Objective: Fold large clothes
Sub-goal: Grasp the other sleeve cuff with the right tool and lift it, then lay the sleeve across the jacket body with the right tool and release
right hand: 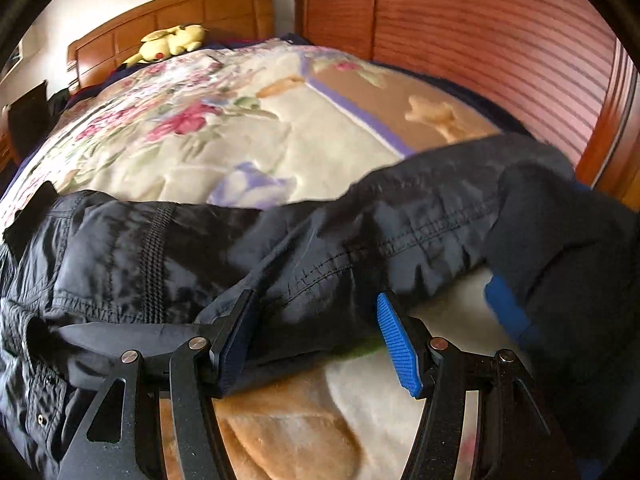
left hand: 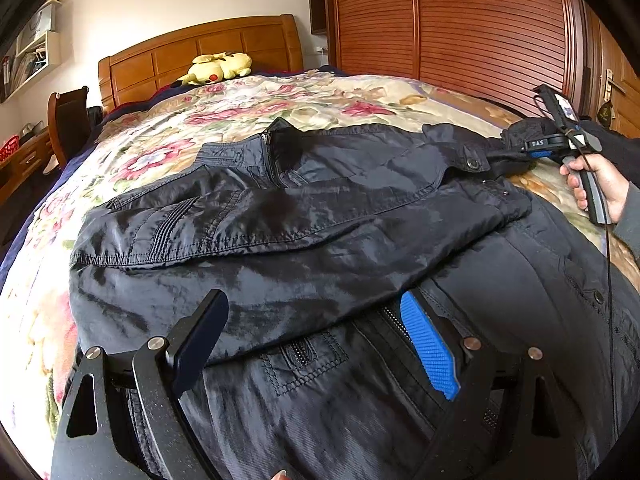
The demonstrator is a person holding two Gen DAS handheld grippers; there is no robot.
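A large black jacket (left hand: 320,208) lies on the floral bedspread (left hand: 248,100), one sleeve folded across its front. My left gripper (left hand: 316,320) is open just above the jacket's lower front, near the zip, holding nothing. My right gripper (right hand: 316,320) has its fingers spread either side of the other sleeve (right hand: 360,240), whose cuff end hangs past the right blue pad (right hand: 400,344). In the left wrist view the right gripper (left hand: 516,152) is at the jacket's far right edge with dark cloth bunched at its tip. Whether it grips the sleeve is unclear.
A yellow plush toy (left hand: 218,67) lies by the wooden headboard (left hand: 200,46). A wooden wardrobe (left hand: 460,24) stands along the bed's right side. A chair (left hand: 66,120) and desk stand left of the bed. The bedspread (right hand: 248,128) stretches beyond the jacket.
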